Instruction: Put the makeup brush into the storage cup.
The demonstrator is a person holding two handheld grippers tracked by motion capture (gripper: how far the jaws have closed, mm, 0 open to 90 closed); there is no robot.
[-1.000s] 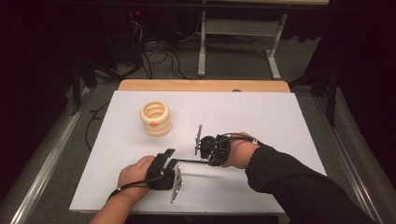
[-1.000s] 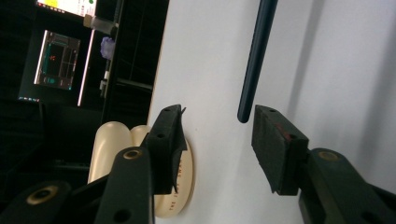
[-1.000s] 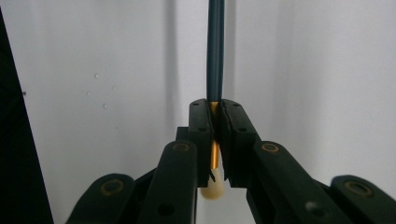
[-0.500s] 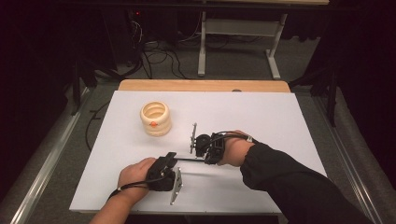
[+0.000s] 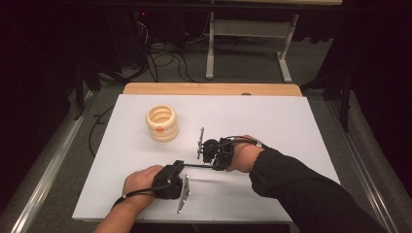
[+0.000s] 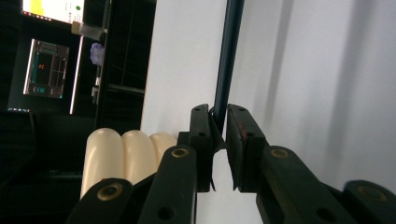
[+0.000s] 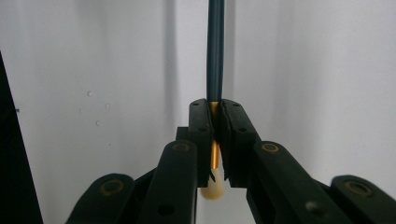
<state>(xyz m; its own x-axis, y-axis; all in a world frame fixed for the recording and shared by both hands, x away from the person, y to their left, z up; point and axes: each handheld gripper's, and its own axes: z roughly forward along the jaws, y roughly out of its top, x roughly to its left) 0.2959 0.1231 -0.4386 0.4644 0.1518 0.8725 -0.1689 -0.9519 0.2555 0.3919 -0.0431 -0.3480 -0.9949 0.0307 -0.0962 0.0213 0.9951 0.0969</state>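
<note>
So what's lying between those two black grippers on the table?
A thin dark pencil spans the gap. In the high view it runs from the left gripper to the right gripper, each clamped on one end; bare white table lies around it.

No text, label, brand or number is legible anywhere. The lit screens (image 6: 46, 67) seen in the left gripper view carry coloured marks and boxes, all too small and blurred to make out as letters or figures.
</note>
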